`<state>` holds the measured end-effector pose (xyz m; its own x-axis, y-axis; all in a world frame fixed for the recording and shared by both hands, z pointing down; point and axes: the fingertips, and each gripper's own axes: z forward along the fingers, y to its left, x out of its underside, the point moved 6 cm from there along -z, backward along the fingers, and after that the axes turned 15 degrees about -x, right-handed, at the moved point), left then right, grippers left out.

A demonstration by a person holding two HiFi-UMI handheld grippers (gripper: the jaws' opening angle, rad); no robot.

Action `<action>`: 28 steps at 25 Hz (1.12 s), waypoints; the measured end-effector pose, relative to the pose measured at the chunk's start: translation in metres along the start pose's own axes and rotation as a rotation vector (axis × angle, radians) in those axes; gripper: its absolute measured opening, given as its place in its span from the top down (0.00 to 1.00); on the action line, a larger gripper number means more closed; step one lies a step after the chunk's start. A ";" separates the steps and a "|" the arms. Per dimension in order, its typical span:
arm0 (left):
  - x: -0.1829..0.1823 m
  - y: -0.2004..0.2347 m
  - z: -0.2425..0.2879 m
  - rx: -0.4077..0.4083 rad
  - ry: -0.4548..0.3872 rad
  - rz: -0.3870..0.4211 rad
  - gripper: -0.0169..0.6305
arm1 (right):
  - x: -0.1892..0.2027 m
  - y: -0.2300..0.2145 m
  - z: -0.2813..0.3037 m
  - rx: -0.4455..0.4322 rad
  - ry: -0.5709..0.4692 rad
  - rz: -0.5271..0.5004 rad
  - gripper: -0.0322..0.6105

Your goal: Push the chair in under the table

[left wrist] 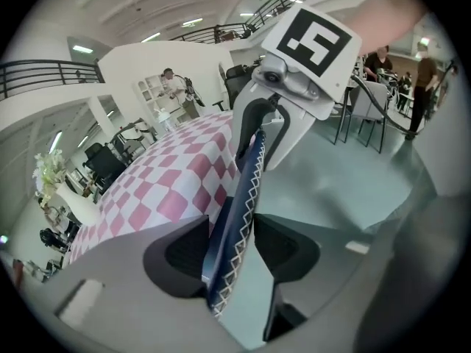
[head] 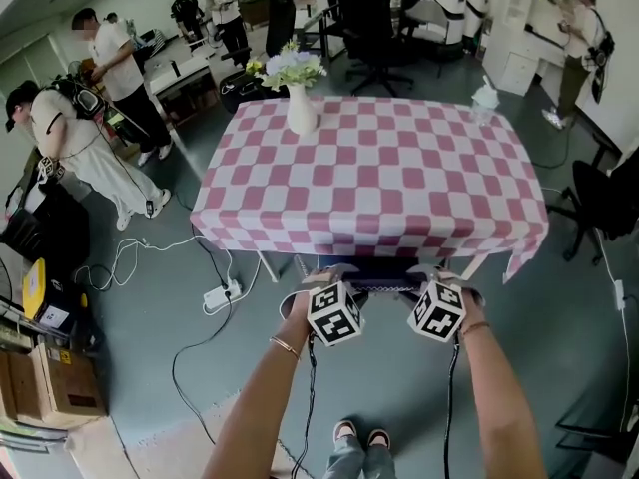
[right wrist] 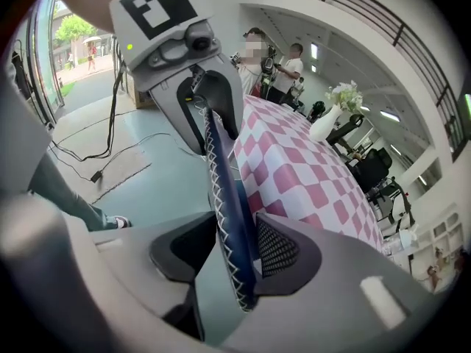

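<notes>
The chair's dark blue backrest [head: 384, 278], edged with white zigzag stitching, shows just under the near edge of the table with the pink-and-white checked cloth [head: 379, 168]. My left gripper [head: 327, 273] and right gripper [head: 439, 273] sit side by side on its top edge. In the left gripper view the stitched edge [left wrist: 241, 197] runs between the pads of the left gripper [left wrist: 232, 237], with floor showing beside one pad. The right gripper [right wrist: 235, 252] likewise straddles the backrest edge [right wrist: 223, 182]. Both stand open around it. The seat is hidden under the cloth.
A white vase of flowers [head: 302, 108] and a clear cup [head: 484, 98] stand on the table. A power strip with cables [head: 222, 294] lies on the floor left of the chair. Several people stand at the back left; office chairs [head: 599, 208] are at the right and behind.
</notes>
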<state>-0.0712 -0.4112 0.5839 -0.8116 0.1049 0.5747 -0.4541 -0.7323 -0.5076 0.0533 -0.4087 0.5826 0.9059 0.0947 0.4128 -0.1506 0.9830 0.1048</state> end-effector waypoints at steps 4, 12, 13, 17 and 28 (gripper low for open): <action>-0.006 0.010 -0.026 -0.022 -0.065 -0.082 0.68 | -0.008 0.002 -0.029 0.015 -0.108 0.022 0.72; -0.038 0.027 -0.117 -0.113 -0.259 -0.384 0.68 | -0.026 0.017 -0.113 0.084 -0.575 0.260 0.72; -0.042 0.028 -0.129 -0.133 -0.282 -0.434 0.68 | -0.026 0.021 -0.124 0.104 -0.632 0.292 0.72; -0.054 0.029 -0.175 -0.229 -0.359 -0.631 0.68 | -0.023 0.044 -0.166 0.175 -0.823 0.388 0.72; -0.072 -0.005 -0.289 -0.651 -0.397 -0.898 0.79 | 0.021 0.139 -0.270 0.471 -1.229 0.730 0.73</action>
<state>-0.1171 -0.2212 0.3598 0.0138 0.1070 0.9942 -0.9999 -0.0087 0.0148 0.1578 -0.2276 0.3616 -0.2732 0.1057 0.9561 -0.7354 0.6178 -0.2784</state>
